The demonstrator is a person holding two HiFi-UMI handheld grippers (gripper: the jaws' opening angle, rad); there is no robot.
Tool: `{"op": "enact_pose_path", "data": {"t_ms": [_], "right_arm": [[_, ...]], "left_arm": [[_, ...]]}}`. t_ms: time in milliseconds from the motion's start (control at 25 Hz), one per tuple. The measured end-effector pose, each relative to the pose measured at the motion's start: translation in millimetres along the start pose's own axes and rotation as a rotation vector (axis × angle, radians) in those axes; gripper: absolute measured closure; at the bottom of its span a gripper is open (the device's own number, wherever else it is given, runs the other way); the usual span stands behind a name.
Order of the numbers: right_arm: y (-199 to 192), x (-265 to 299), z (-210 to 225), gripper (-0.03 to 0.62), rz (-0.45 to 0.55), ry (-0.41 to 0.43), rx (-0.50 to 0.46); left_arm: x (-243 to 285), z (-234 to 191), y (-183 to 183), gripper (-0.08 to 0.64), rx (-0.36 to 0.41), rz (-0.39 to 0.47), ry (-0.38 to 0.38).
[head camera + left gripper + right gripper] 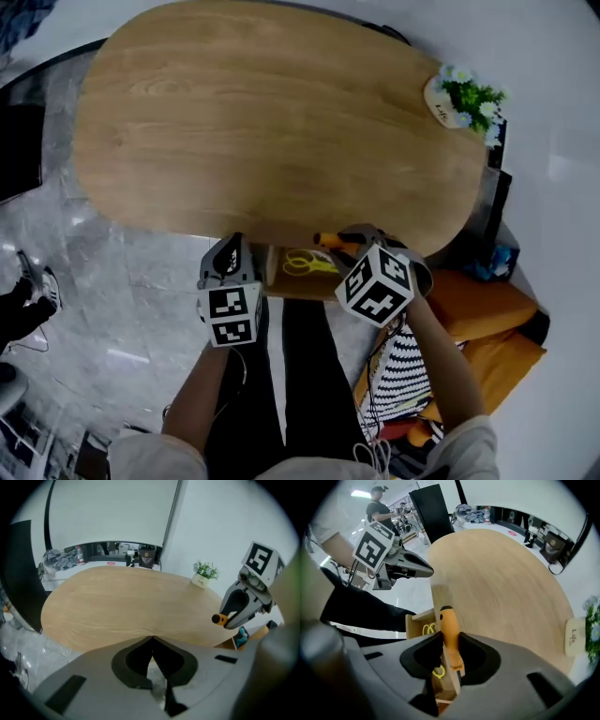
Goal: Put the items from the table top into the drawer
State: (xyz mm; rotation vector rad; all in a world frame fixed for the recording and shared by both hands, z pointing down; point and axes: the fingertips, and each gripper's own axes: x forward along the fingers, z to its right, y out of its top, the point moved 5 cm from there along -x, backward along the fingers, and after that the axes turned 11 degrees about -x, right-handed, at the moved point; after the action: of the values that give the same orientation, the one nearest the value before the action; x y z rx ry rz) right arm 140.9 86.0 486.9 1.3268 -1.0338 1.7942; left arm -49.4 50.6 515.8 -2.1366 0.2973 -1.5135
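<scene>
**Near to far.** Nearest us, the left tool has its jaws pressed together at the tips, with nothing between them. Beside it, the right tool pinches an orange-handled implement (its working end is too obscured for us to name it). The black-tipped handle projects beyond the jaws. We see the implement held just over the open drawer, which juts from under the near edge of the worktop and contains yellow scissors. Beyond, the wooden worktop, oval in outline, carries a small potted plant at its far right edge.
</scene>
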Motion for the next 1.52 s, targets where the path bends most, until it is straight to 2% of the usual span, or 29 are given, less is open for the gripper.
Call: {"op": "enact_pose_path", "data": {"t_ms": [240,480,720,840,1280,1400,1520], "right_arm": [[-49,10,-41,0.489,0.015,0.018,0.119],[-86,33,-62,0.489,0.022,0.031,0.201],[-105,47,-65,0.483,0.059,0.015,0.291],[-109,48,-66,0.419,0.090,0.035,0.347],[-106,31,-67,0.436,0.134,0.005,0.385],[-102,12,-73,0.433,0.177,-0.005,0.470],[-102,-16,-81,0.436,0.238,-0.067,0.625]], "left_arm": [[15,41,0,0.551,0.161,-0.049,-0.085],[26,67,-16,0.551,0.238,-0.089,-0.115],[34,83,-20,0.551,0.271,-0.108,-0.132],[35,90,-18,0.551,0.272,-0.107,-0.134],[25,93,-15,0.551,0.254,-0.079,-0.139],[8,90,-2,0.551,0.244,-0.075,-0.127],[-16,96,27,0.552,0.267,-0.046,-0.144]]}}
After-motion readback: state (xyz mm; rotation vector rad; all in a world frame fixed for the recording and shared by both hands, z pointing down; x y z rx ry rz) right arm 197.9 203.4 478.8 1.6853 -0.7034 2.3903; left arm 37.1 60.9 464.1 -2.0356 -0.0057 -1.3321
